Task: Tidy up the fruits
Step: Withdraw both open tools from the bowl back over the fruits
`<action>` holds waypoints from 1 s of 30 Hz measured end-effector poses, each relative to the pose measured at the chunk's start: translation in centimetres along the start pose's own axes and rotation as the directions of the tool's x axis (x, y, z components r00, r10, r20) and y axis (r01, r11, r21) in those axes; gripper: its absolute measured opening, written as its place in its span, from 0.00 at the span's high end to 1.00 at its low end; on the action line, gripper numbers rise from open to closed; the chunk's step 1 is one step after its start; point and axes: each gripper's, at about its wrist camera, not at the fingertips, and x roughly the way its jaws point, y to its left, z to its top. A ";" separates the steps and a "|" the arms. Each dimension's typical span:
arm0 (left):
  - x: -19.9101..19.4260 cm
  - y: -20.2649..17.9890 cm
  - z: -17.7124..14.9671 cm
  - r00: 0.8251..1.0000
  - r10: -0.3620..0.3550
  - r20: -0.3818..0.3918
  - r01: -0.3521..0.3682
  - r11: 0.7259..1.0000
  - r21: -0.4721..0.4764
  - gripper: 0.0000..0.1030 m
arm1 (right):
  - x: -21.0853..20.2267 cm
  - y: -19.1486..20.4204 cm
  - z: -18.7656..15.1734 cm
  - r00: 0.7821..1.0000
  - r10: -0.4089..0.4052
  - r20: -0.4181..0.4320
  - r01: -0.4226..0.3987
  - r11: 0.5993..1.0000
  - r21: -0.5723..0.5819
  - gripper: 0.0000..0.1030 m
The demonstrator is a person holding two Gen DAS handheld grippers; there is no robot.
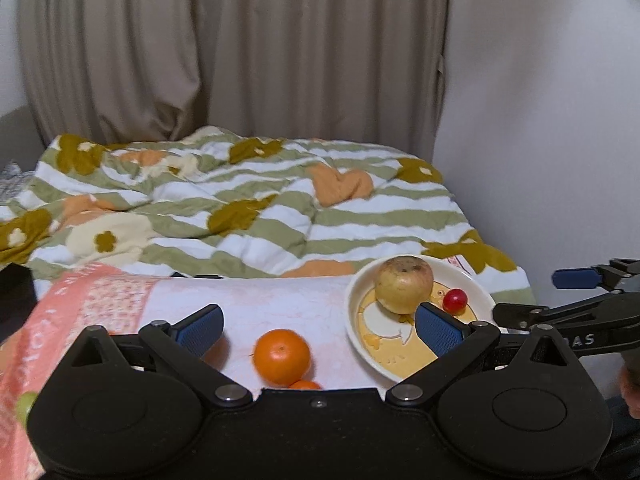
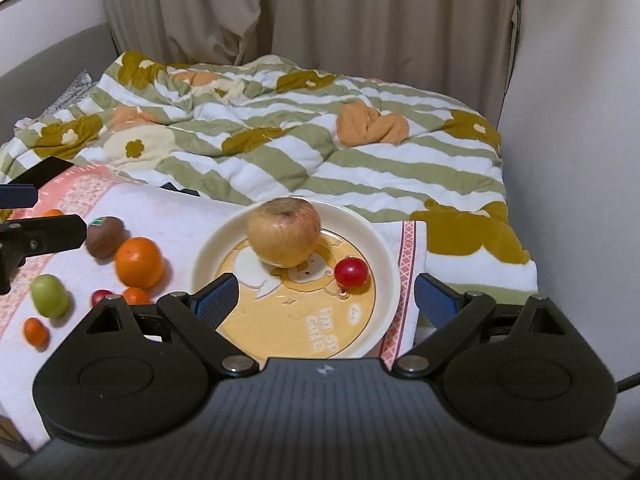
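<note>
A cream and yellow plate holds a yellowish apple and a red cherry tomato; the plate, apple and tomato also show in the left wrist view. On the pink cloth left of the plate lie a large orange, a kiwi, a green fruit, a small red fruit and small oranges. My left gripper is open and empty above the large orange. My right gripper is open and empty over the plate's near edge.
A pink and white cloth covers the table. Behind it lies a bed with a green-striped floral quilt. Beige curtains hang at the back and a white wall stands on the right. A dark object sits at the left.
</note>
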 end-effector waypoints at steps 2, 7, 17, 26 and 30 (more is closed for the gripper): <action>-1.7 0.6 -0.3 1.000 0.022 0.012 -0.022 1.000 -0.014 0.00 | -1.3 0.5 -0.1 1.000 0.005 0.009 -0.005 1.000 0.006 0.00; -5.3 2.6 -1.2 0.996 0.077 0.041 -0.075 0.997 -0.033 0.00 | -4.3 2.1 -0.1 1.000 0.010 0.029 -0.011 1.000 0.027 0.00; -10.4 9.8 -4.1 0.988 0.135 0.071 -0.127 0.987 -0.100 0.00 | -7.9 7.7 -1.1 0.999 -0.006 0.053 0.003 0.999 0.049 0.00; -12.4 17.1 -6.2 0.990 0.117 0.074 -0.112 0.992 -0.058 0.00 | -9.7 15.9 -2.8 0.998 -0.049 0.049 0.043 0.992 0.118 0.00; -12.1 20.3 -7.2 0.994 0.096 0.058 -0.094 0.995 -0.035 0.00 | -9.5 19.7 -3.7 0.997 -0.066 0.041 0.060 0.988 0.140 0.00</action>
